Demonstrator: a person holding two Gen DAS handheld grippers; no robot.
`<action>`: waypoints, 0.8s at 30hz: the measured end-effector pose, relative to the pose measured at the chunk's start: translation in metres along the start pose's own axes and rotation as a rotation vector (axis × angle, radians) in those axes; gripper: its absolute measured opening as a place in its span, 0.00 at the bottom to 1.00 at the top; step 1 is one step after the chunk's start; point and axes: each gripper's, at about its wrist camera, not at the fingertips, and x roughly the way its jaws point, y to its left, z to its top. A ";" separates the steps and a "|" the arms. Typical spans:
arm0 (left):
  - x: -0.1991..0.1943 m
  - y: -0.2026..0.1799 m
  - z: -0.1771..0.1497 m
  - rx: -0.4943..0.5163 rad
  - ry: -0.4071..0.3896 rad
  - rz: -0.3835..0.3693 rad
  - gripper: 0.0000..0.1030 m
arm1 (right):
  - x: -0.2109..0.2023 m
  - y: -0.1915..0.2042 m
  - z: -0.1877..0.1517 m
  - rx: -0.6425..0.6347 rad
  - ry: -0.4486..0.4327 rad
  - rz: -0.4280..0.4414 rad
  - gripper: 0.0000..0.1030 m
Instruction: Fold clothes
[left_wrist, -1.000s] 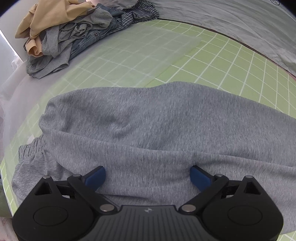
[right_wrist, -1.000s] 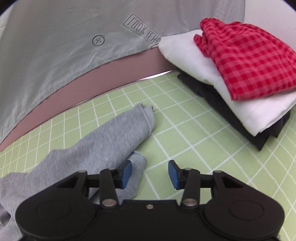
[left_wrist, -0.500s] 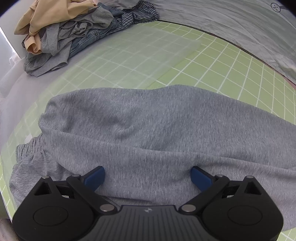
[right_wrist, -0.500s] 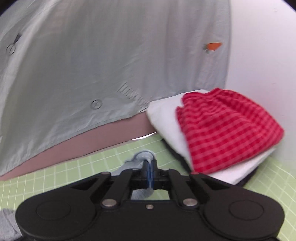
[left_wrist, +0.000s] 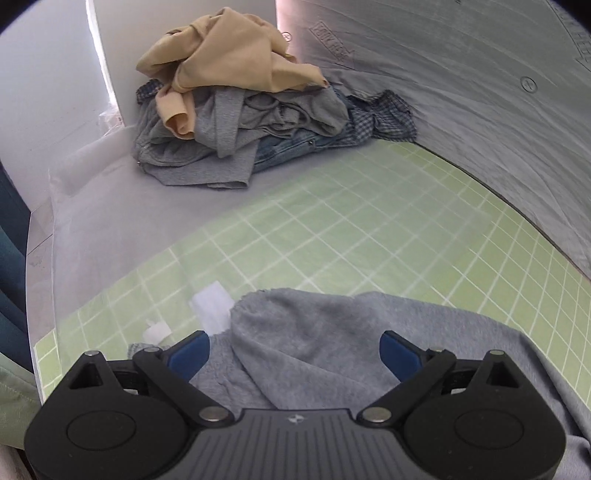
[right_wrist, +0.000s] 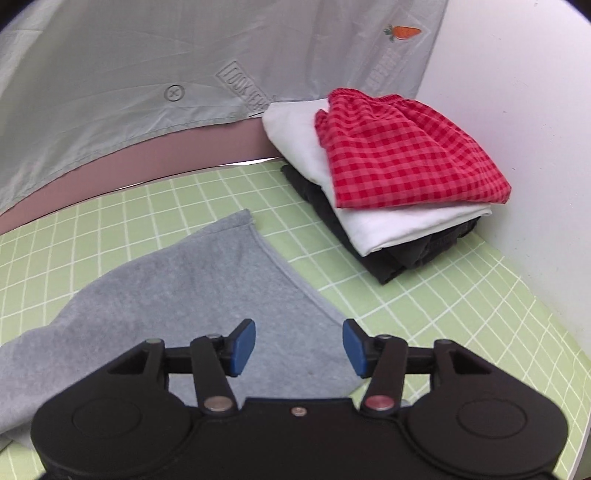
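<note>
Left wrist view first: left tongs (left_wrist: 293, 345) spread wide at the bottom centre, holding nothing, blue pads to either side of a bunched end of the grey sweatpants (left_wrist: 332, 332). Lying on the green grid mat (left_wrist: 351, 229) that covers the bench, directly under and ahead of the pads, with the fabric running off toward the lower right of the frame. Two small white scraps (left_wrist: 210, 306) on the mat just left of the cloth. In the upper left, well apart, an unfolded heap of clothes (left_wrist: 236, 122) topped by a tan garment (left_wrist: 225, 59), with a grey sheet (left_wrist: 461, 92) hanging across the upper right. Right wrist view next: right tongs (right_wrist: 299, 345) likewise open and empty, low centre, poised over the other end of the same grey sweatpants (right_wrist: 192, 291), whose hemmed edge slants from upper centre down toward the right pad. Long axis of the garment running lower left to upper centre here, so across from one pair of tongs to the other. In the upper right, a folded stack (right_wrist: 388, 206) with a red checked piece (right_wrist: 406, 155) on top, near but not touching the grey cloth. Judging by this, each end equally close to its own tongs; next fold likely along that long axis, bringing one end over the other.
</note>
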 end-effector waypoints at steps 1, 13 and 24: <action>0.003 0.010 0.006 -0.021 -0.005 0.000 0.94 | -0.005 0.012 0.000 -0.028 -0.004 0.007 0.55; 0.052 0.027 0.034 0.027 0.030 -0.060 0.80 | -0.068 0.173 -0.020 -0.020 0.052 0.270 0.66; 0.072 0.034 0.022 0.098 0.106 -0.125 0.79 | -0.059 0.205 -0.047 0.456 0.240 0.421 0.35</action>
